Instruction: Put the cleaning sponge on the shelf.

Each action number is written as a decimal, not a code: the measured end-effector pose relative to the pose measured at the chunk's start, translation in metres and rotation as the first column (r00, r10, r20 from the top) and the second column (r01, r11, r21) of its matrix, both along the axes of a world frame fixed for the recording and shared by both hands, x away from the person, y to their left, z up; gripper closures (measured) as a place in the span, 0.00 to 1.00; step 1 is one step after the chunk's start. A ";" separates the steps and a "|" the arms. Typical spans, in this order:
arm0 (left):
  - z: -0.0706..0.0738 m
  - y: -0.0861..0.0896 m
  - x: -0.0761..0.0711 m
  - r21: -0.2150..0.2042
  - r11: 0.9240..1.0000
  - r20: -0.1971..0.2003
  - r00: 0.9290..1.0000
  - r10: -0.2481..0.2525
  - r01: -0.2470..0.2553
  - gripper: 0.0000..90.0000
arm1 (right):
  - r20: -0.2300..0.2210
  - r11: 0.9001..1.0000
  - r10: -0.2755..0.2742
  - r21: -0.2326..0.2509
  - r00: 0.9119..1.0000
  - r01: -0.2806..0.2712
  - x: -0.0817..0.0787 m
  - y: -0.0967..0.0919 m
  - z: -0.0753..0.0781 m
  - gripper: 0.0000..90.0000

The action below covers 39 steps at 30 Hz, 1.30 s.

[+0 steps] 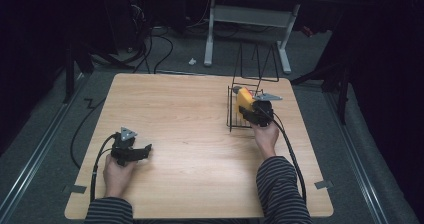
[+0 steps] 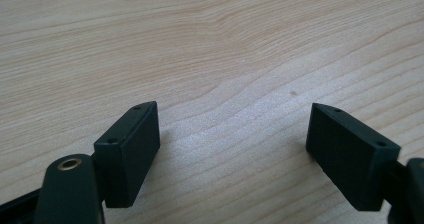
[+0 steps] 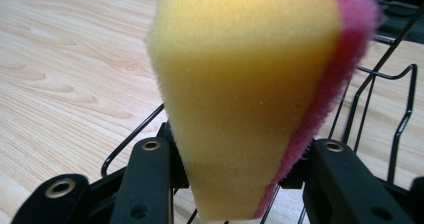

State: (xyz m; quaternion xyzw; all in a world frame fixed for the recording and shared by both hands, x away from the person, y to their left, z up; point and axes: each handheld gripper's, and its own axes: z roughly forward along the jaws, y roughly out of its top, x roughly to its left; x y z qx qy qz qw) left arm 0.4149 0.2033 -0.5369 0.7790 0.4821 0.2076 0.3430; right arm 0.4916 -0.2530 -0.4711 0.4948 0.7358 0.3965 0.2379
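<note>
Right tool (image 3: 235,184) clamped on sponge (image 3: 240,84) over wire rack (image 1: 239,115); left tool (image 2: 232,154) wide apart, empty.

Your sponge (image 3: 240,94) is yellow foam with a pink scouring layer on one face. It stands on end, pinched narrow at its lower end and flaring wider above. It sits over the black wire rack (image 1: 235,115), at the rack's near side.

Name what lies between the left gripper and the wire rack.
Nothing: in the high view, bare wooden table separates the left gripper from the wire rack.
</note>
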 end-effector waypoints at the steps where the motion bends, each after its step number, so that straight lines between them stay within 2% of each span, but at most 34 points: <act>1: 0.000 0.000 0.000 0.000 1.000 0.000 1.000 0.000 0.000 0.24 | -0.007 1.000 -0.002 -0.002 1.000 0.002 0.001 0.000 -0.001 0.67; 17: 0.000 0.000 0.000 0.000 1.000 0.000 1.000 0.000 0.000 0.24 | -0.034 1.000 -0.009 -0.009 0.999 0.009 0.005 0.000 -0.007 0.63; 22: 0.000 0.000 0.000 0.000 1.000 0.000 1.000 0.000 0.000 0.24 | -0.040 1.000 -0.009 0.011 0.999 0.010 0.005 -0.002 -0.006 0.51; 26: 0.000 0.000 0.000 -0.001 1.000 0.000 1.000 0.000 0.000 0.24 | -0.021 1.000 -0.026 0.005 0.999 0.027 0.001 -0.004 -0.002 0.42; 31: 0.000 0.000 0.000 0.000 1.000 0.000 1.000 0.000 0.000 0.24 | -0.023 0.999 -0.032 0.010 0.999 0.032 -0.003 -0.009 0.001 0.35; 39: 0.000 0.000 0.000 0.000 1.000 0.000 1.000 0.000 0.000 0.24 | -0.025 0.999 -0.024 0.021 0.999 0.024 -0.007 -0.013 0.004 0.31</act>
